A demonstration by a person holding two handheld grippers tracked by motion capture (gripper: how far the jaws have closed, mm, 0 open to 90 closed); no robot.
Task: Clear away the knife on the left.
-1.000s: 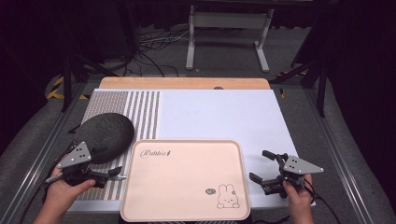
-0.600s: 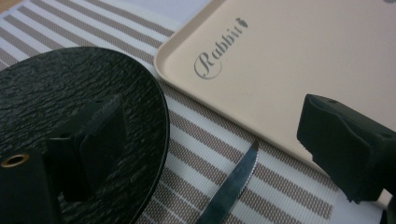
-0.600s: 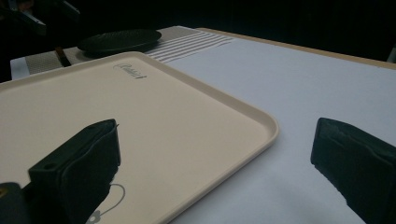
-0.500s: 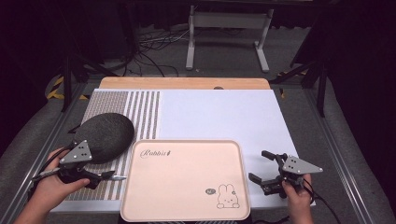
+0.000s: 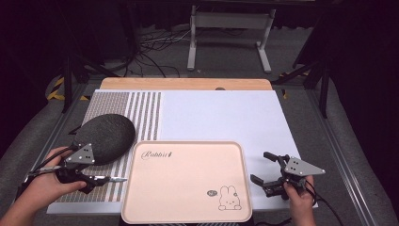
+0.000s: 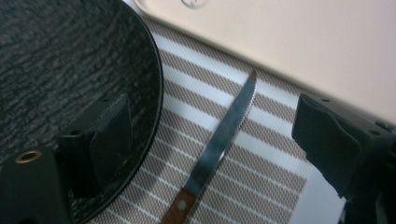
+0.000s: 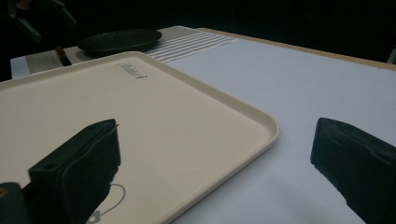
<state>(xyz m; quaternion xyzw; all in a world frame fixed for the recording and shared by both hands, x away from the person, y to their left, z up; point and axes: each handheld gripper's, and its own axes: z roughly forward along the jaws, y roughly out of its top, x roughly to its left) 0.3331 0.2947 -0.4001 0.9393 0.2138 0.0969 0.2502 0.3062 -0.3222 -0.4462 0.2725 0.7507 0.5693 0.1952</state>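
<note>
On striped mat, 8 o'clock of table: knife (image 6: 219, 140), serrated, wood handle.

Lies flat between dark oval plate (image 5: 104, 137) at its 10 o'clock and pink tray (image 5: 187, 181) at 3 o'clock, tip nearly at the tray rim. Left gripper (image 5: 87, 180) released, jaws spread to either side of the blade, nothing held. Right gripper (image 5: 268, 178) released, at tray's 3 o'clock edge. Judged light, stiff, thin; blade slippery, so take the handle. White mat (image 5: 221, 117) at 12 o'clock offers open room.
</note>
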